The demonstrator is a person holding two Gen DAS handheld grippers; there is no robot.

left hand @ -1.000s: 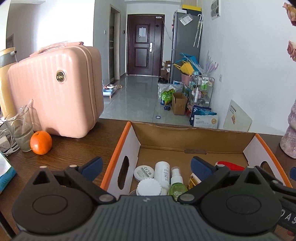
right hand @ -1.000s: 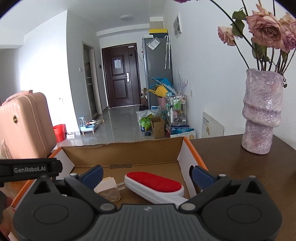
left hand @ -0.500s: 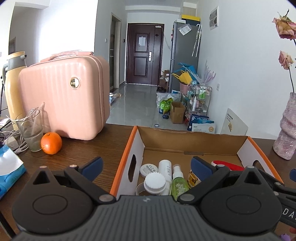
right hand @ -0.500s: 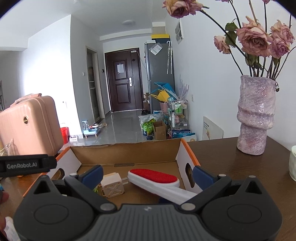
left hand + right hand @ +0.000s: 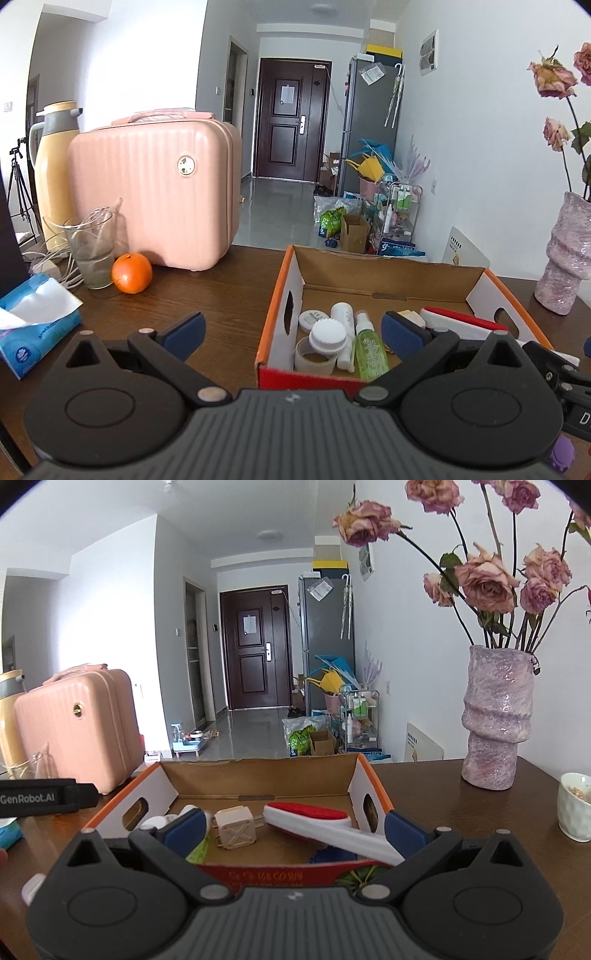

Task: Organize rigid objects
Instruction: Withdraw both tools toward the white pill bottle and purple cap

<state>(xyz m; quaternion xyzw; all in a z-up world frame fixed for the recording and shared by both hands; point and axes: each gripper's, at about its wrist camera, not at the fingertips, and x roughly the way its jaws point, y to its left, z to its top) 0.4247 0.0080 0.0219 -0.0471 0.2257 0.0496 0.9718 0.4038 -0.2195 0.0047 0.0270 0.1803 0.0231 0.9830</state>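
Now both grippers, left gripper (image 5: 291, 330) and right gripper (image 5: 293, 825), hang spread wide and empty at the cardboard box's (image 5: 391, 275) near edge; bare table (image 5: 221, 288) lies leftward. Inside: green spray bottle (image 5: 369, 349), white jars (image 5: 327, 338), lint brush (image 5: 314, 818), beige plug (image 5: 234, 827).

Dark wooden table (image 5: 229, 295), filling the lower frame. At left: pink hard case (image 5: 155, 199), cream thermos (image 5: 51, 173), glass (image 5: 92, 254), orange (image 5: 132, 273), blue tissue pack (image 5: 33, 325). Centre: open cardboard box (image 5: 280, 325); at right: purple vase (image 5: 495, 720), white cup (image 5: 574, 805).
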